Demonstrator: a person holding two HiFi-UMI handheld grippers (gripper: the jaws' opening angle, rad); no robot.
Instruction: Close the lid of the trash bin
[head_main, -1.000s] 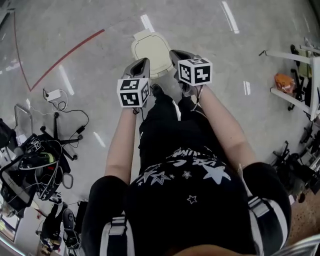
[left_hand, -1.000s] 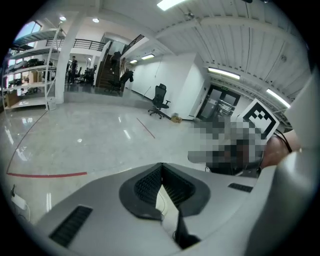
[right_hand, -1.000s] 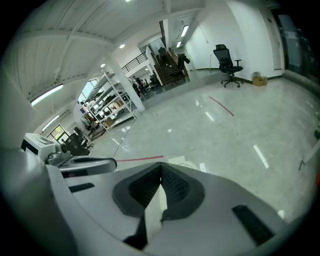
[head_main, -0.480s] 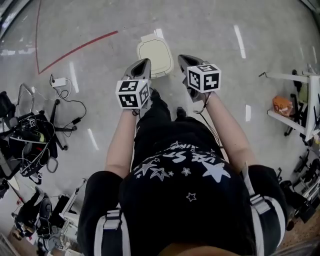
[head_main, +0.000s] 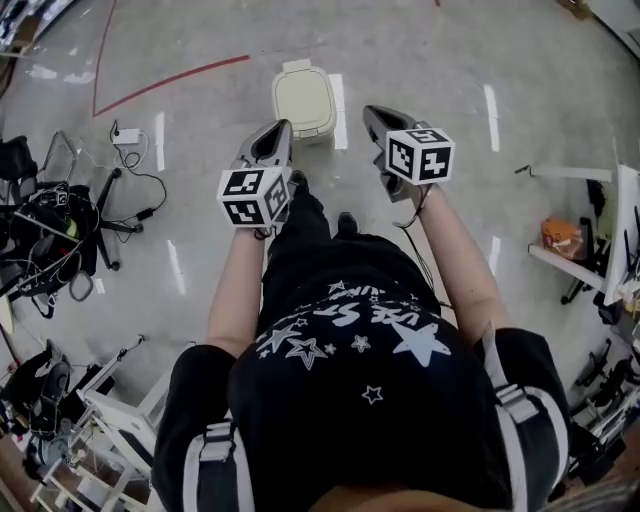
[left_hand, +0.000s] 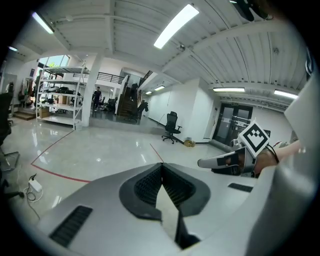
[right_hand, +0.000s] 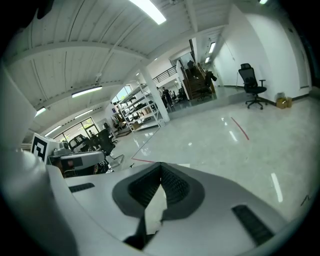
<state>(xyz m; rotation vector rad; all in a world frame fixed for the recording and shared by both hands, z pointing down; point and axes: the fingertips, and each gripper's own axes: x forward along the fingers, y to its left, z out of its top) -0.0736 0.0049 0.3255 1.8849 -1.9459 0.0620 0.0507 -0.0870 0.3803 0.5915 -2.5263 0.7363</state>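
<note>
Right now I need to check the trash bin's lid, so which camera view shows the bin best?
The head view: the cream trash bin is seen whole from above, lid side toward the camera. Both gripper views aim elsewhere and show none of it.

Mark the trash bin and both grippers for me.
trash bin (head_main: 304, 100), head view, middle of its lid
left gripper (head_main: 283, 126), head view, at its jaw tips
right gripper (head_main: 369, 110), head view, at its jaw tips

No legible writing in view.
White lettering among stars on the black shirt (head_main: 370, 345) is upside down and unreadable; the left gripper (head_main: 281, 129) and right gripper (head_main: 372, 114) cubes carry only square marker patterns.
</note>
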